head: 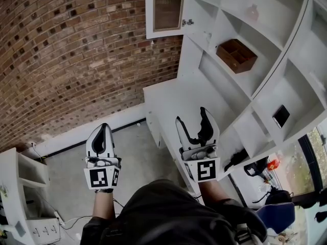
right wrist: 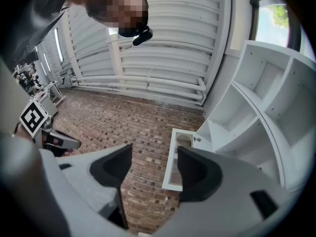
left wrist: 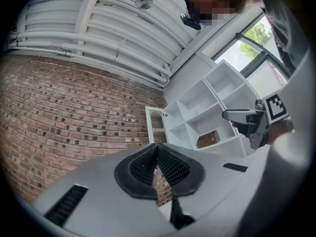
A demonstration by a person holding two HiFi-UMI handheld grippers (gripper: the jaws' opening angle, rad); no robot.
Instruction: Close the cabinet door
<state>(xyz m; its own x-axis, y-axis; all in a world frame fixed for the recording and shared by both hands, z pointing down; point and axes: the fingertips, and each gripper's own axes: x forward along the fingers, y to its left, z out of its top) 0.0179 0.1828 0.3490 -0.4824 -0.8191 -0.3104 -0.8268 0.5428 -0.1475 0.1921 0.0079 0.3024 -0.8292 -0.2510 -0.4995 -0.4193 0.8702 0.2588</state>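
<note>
The cabinet door (head: pixel 166 9), a white frame round a mesh panel, stands swung open at the top of the white shelf unit (head: pixel 265 80), with a small metal catch (head: pixel 187 22) at its edge. Below it, my right gripper (head: pixel 192 117) is open with nothing between its fingers, well short of the door. In the right gripper view the door (right wrist: pixel 171 167) shows in the gap of the right gripper (right wrist: pixel 153 162). My left gripper (head: pixel 103 127) is shut and empty, held beside the right one. In the left gripper view its pads (left wrist: pixel 158 168) meet, and the door (left wrist: pixel 155 127) is far off.
A brown wooden box (head: pixel 236 55) sits in one shelf compartment and a small black thing (head: pixel 280 115) in another. The brick wall (head: pixel 66 50) runs behind the door. The unit's low white counter (head: pixel 173 93) juts out below. A white side shelf (head: pixel 25 172) stands at the left.
</note>
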